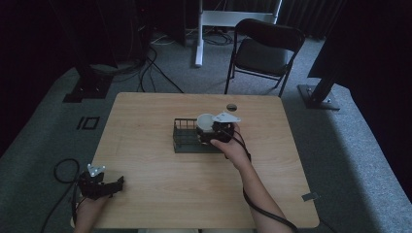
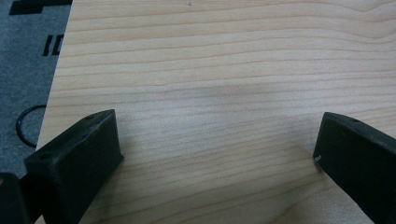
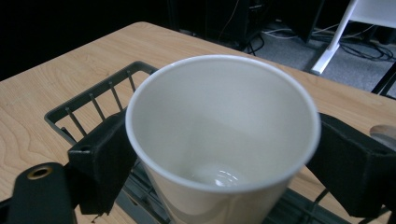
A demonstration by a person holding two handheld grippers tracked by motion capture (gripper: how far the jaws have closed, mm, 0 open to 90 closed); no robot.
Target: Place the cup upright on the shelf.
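Over the middle of the wooden table point(image 1: 145, 160), just toward 1 o'clock from its centre, the right gripper point(image 1: 214, 131) has its jaws clamped on either side of a white paper cup point(image 1: 206, 122), holding it upright and empty above the right end of a dark wire basket point(image 1: 187, 138). In the right gripper view the cup point(image 3: 219, 135) sits snug between both jaws, basket point(image 3: 88, 105) bars behind it. Down at 7 o'clock, near the table's front-left corner, the left gripper point(image 1: 112, 186) sits low over bare wood, jaws spread wide, gripping nothing. A folding chair point(image 1: 265, 51) stands beyond the table at 1 o'clock.
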